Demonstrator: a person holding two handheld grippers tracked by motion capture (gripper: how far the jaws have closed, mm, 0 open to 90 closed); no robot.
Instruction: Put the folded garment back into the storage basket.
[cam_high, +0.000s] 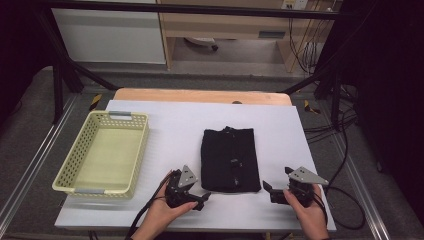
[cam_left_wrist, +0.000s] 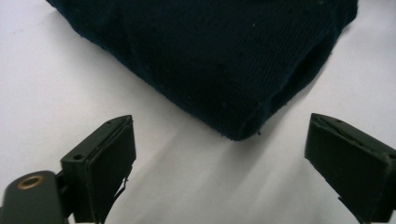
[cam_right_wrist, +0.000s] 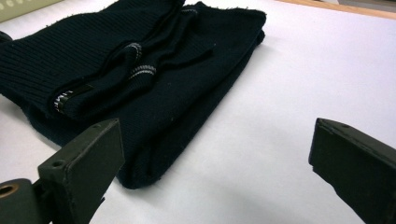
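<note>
A folded dark navy knit garment (cam_high: 230, 159) lies flat in the middle of the white table (cam_high: 190, 125). My left gripper (cam_high: 200, 199) sits low at the garment's near left corner, open, jaws wide apart. In the left gripper view that corner of the garment (cam_left_wrist: 224, 60) lies just beyond the empty gripper (cam_left_wrist: 219, 163). My right gripper (cam_high: 270, 192) rests at the near right corner, open too. The right gripper view shows the garment (cam_right_wrist: 140, 74) with its folded sleeves and striped cuffs ahead of the left jaw, and nothing between the jaws of the gripper (cam_right_wrist: 215, 168).
A pale yellow perforated basket (cam_high: 102, 152) stands empty on the table's left side. A strip of wooden tabletop (cam_high: 200, 95) shows behind the white sheet. Cables (cam_high: 345, 150) trail off the right edge. A black frame surrounds the table.
</note>
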